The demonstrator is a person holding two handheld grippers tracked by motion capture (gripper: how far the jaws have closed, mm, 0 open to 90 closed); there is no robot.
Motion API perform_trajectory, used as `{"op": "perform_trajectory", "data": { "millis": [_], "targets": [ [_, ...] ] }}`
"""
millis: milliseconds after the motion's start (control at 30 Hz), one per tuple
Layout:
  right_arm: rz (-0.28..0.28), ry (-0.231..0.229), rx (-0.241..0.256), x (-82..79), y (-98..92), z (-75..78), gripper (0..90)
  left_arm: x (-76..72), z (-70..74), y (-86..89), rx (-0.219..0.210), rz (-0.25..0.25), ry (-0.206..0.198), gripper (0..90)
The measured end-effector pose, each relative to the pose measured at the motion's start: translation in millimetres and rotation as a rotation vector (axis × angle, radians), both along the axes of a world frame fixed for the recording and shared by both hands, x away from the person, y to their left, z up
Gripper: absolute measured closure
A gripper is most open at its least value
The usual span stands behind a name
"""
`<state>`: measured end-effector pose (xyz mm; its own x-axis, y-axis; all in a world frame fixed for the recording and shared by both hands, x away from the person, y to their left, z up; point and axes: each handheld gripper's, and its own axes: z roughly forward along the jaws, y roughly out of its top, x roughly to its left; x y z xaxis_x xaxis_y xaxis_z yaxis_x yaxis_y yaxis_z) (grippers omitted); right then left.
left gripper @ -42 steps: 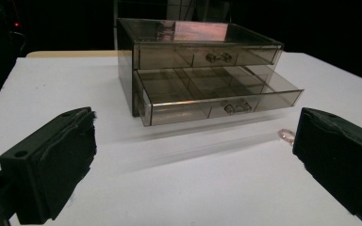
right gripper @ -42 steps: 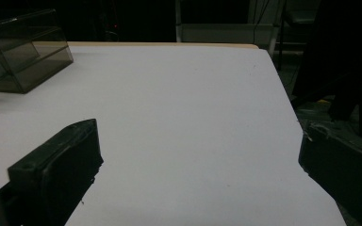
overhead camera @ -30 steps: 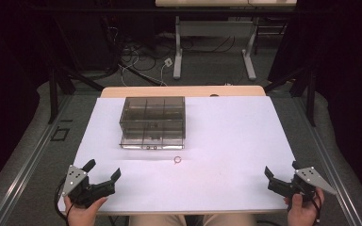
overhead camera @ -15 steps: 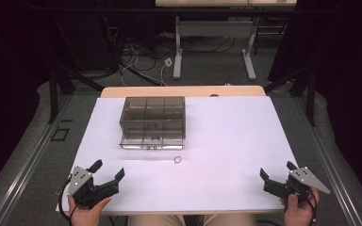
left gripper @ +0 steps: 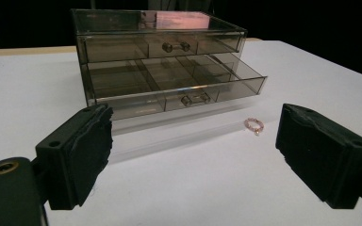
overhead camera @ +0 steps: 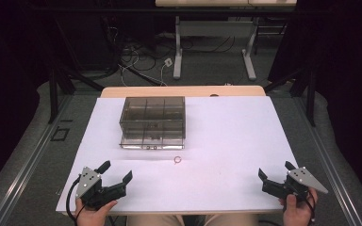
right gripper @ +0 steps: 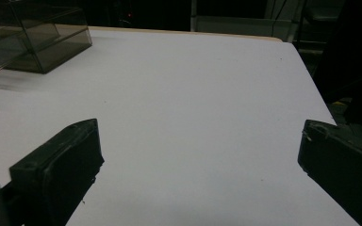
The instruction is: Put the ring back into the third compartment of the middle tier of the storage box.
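Observation:
A smoky clear drawer box (overhead camera: 153,121) (left gripper: 160,61) stands at the table's middle left, its lower drawer (left gripper: 179,87) pulled partly out and its upper drawer closed. A small pink beaded ring (overhead camera: 177,160) (left gripper: 254,125) lies on the white tabletop just in front of the box's right corner. My left gripper (overhead camera: 118,175) (left gripper: 193,165) is open near the front left edge, aimed at the box and ring, holding nothing. My right gripper (overhead camera: 273,172) (right gripper: 198,174) is open at the front right, with only bare table between its jaws. The box corner (right gripper: 33,40) appears far left in the right gripper view.
The white table top (overhead camera: 226,136) has a wooden strip along its far edge (overhead camera: 184,91). Behind it are desk legs (overhead camera: 178,52) and loose cables (overhead camera: 136,59) on the floor. Dark floor surrounds the table on both sides.
Both grippers have shifted slightly: the right one moved a little left and inward along the front edge, the left one barely moved. Both stay open. Box and ring are unmoved.

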<state>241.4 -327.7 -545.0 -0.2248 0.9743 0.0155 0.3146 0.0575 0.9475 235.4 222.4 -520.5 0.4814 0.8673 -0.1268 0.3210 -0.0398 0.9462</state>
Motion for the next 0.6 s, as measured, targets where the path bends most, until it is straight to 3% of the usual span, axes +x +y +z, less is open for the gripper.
{"op": "perform_trajectory", "data": {
  "millis": [167,200,233,300,367,600],
  "targets": [
    [-0.002,0.000,0.004,0.4,1.0,-1.0,0.3,1.8,-1.3,-4.8,0.018,-0.016,0.007,11.5],
    [-0.013,-0.039,0.008,2.7,2.4,-3.2,0.3,2.4,-1.5,-6.3,0.033,-0.022,0.009,11.5],
    [-0.013,-0.039,0.008,2.7,2.4,-3.2,0.3,2.4,-1.5,-6.3,0.033,-0.022,0.009,11.5],
    [-0.014,-0.036,0.010,2.7,3.0,-3.3,0.4,3.2,-2.2,-9.2,0.030,-0.025,0.014,11.5],
    [0.004,0.006,-0.006,0.3,1.5,-1.6,0.4,4.5,-2.7,-12.4,0.032,-0.027,0.017,11.5],
    [0.001,0.016,-0.007,0.1,2.3,-1.9,0.4,9.5,-1.7,-23.9,0.053,-0.054,0.030,12.5]
  ]
}}
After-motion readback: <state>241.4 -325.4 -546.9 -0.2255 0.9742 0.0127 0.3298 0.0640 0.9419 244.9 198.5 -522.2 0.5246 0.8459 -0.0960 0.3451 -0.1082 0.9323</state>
